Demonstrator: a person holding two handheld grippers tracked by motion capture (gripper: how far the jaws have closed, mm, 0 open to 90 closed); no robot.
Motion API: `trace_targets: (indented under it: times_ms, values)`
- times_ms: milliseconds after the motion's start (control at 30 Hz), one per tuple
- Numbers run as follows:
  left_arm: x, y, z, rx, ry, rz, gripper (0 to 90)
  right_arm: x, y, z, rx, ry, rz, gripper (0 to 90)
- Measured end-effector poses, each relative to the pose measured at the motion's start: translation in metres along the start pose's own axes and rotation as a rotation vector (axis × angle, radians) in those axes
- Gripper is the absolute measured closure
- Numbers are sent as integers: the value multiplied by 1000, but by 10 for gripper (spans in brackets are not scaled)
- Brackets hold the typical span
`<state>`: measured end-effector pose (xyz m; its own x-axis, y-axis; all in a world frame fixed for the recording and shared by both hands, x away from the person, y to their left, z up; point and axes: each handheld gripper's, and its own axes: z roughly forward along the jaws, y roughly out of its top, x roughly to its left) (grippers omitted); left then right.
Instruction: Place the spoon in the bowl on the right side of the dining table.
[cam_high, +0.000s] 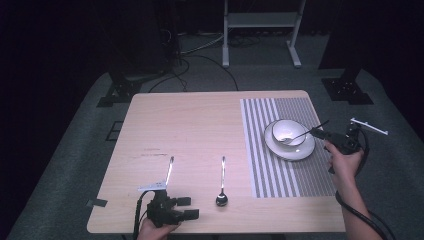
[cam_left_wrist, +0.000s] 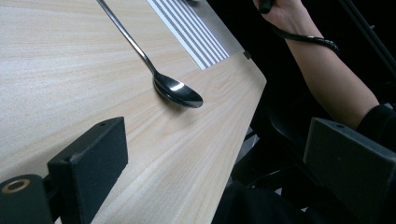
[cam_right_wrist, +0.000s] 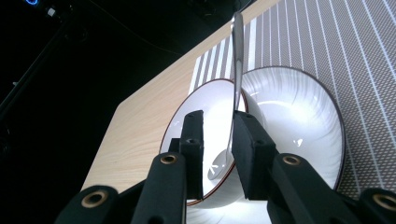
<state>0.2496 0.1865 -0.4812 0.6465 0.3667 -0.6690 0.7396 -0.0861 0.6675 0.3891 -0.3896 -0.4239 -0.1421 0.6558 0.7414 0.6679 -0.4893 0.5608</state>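
Note:
A white bowl (cam_high: 280, 128) sits on a white plate (cam_high: 300, 152) on the striped placemat (cam_high: 280, 175) at the table's right. A metal spoon (cam_high: 299, 136) rests in the bowl, its handle sticking out to the right. My right gripper (cam_high: 316, 132) straddles that handle. In the right gripper view the spoon (cam_right_wrist: 237, 70) lies against one pad with a gap to the other, so the right gripper (cam_right_wrist: 217, 116) is open. My left gripper (cam_high: 189, 207) rests at the table's near edge, open and empty (cam_left_wrist: 219, 154). A second spoon (cam_high: 222, 192) (cam_left_wrist: 177, 91) lies just right of it.
A slim metal utensil (cam_high: 170, 167) lies on the wood left of the second spoon, its near end under the left gripper's grey plate. The table's near right corner (cam_left_wrist: 254, 70) borders dark floor. A white stand (cam_high: 260, 20) and cables sit beyond the table.

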Motion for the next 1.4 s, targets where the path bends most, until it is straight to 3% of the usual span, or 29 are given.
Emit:
trace_targets:
  times_ms: [967,1400]
  values:
    - [0,1,0,-6,-1,-1,49,1,-21,11,43,41,26,719]
    - [-1,1,-2,-8,-1,5,49,-2,-37,3,45,54,36,707]
